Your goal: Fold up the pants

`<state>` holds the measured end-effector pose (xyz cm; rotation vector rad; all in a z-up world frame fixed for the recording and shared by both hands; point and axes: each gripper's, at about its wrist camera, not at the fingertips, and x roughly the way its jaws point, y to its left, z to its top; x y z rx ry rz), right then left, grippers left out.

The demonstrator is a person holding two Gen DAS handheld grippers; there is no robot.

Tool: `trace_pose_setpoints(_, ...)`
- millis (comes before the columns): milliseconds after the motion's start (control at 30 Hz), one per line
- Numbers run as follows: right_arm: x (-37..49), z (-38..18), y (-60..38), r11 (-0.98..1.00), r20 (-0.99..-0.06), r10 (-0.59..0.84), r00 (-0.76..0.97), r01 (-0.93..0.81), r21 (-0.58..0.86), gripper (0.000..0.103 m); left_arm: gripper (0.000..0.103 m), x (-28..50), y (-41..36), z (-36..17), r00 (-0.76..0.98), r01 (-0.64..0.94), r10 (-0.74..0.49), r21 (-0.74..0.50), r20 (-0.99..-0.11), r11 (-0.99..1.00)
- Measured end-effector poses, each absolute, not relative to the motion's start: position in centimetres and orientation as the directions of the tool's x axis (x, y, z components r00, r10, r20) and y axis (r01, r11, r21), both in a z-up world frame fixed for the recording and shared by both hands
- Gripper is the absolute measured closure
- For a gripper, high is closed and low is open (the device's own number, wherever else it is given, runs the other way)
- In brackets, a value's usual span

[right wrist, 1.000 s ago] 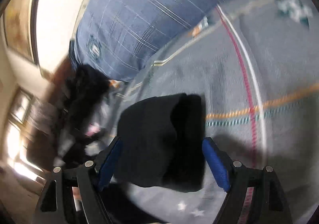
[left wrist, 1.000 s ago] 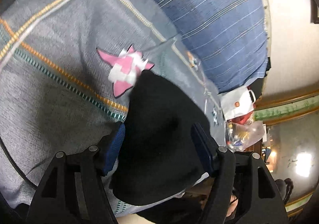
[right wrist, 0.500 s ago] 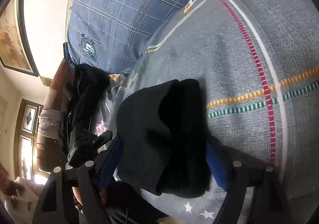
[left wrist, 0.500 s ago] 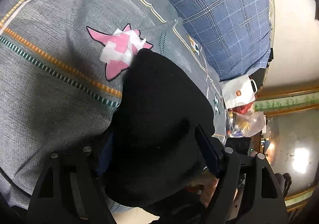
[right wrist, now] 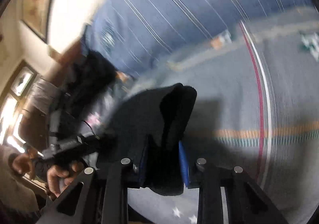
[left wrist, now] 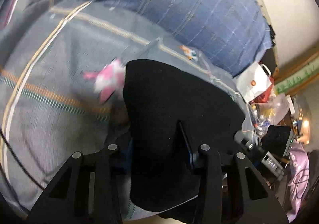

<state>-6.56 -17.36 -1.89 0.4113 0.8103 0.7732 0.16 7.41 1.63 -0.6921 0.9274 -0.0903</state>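
The black pants (left wrist: 171, 104) are a folded bundle over a grey patterned bedspread (left wrist: 59, 64). My left gripper (left wrist: 159, 144) is shut on the near edge of the bundle, with black cloth bunched between its blue pads. In the right wrist view the same pants (right wrist: 159, 116) stand up between the jaws, lifted above the bedspread (right wrist: 249, 104) and casting a shadow. My right gripper (right wrist: 162, 160) is shut on them. Both views are motion blurred.
A blue checked pillow (left wrist: 189, 4) lies at the far side of the bed and also shows in the right wrist view (right wrist: 189, 14). A white bag (left wrist: 255, 82) and clutter sit off the bed's right edge. Dark items (right wrist: 89, 80) lie at the left.
Both grippers have closed from open onto the black pants. The bundle has been lifted off the bedspread and both views now swing quickly.
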Motion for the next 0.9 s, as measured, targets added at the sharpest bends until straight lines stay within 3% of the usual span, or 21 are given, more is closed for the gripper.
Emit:
trace_pose_setpoints(133, -4.0, -0.2, -19.6, 0.633, -0.397, 0.758, 0.517, -0.439, 0.637, 0.077, 0.063, 4.4, 7.3, 3.0, 0.613, -0.163, -0.4, -0.604, -0.681, 0.78)
trace_pose_setpoints(333, 0.9, -3.0, -21.6, 0.698, -0.497, 0.689, 0.527, -0.299, 0.651, 0.077, 0.063, 11.3, 6.4, -1.3, 0.532, -0.19, -0.374, -0.538, -0.76, 0.822)
trace_pose_setpoints(400, 1.8, -4.1, -21.2, 0.745, -0.56, 0.646, 0.519, -0.269, 0.61, 0.074, 0.047, 11.5, 6.6, -2.4, 0.55, -0.185, -0.363, -0.533, -0.752, 0.825)
trace_pose_setpoints(500, 1.9, -4.1, -21.3, 0.77, -0.586, 0.617, 0.526, -0.249, 0.587, 0.07, 0.041, 11.2, 6.7, -1.6, 0.565, -0.183, -0.333, -0.508, -0.755, 0.842)
trace_pose_setpoints(567, 1.1, -2.7, -21.5, 0.812, -0.594, 0.563, 0.575, -0.248, 0.529, 0.07, 0.033, 10.7, 6.2, -1.5, 0.569, -0.179, -0.273, -0.441, -0.776, 0.879)
trace_pose_setpoints(667, -1.5, 0.6, -21.8, 0.906, -0.519, 0.399, 0.756, -0.236, 0.351, 0.069, 0.033, 9.9, 6.6, -0.7, 0.602, -0.191, -0.265, -0.458, -0.753, 0.868)
trace_pose_setpoints(767, -3.4, 2.3, -19.0, 0.98, -0.452, 0.198, 0.87, -0.192, 0.059, 0.069, 0.034, 8.6, 6.4, 1.0, 0.667, -0.139, -0.261, -0.461, -0.698, 0.877)
trace_pose_setpoints(900, -3.6, 1.2, -15.2, 0.922, -0.517, 0.33, 0.79, -0.386, 0.0, 0.069, 0.034, 7.3, 4.4, 2.7, 0.686, 0.04, -0.382, -0.493, -0.619, 0.869)
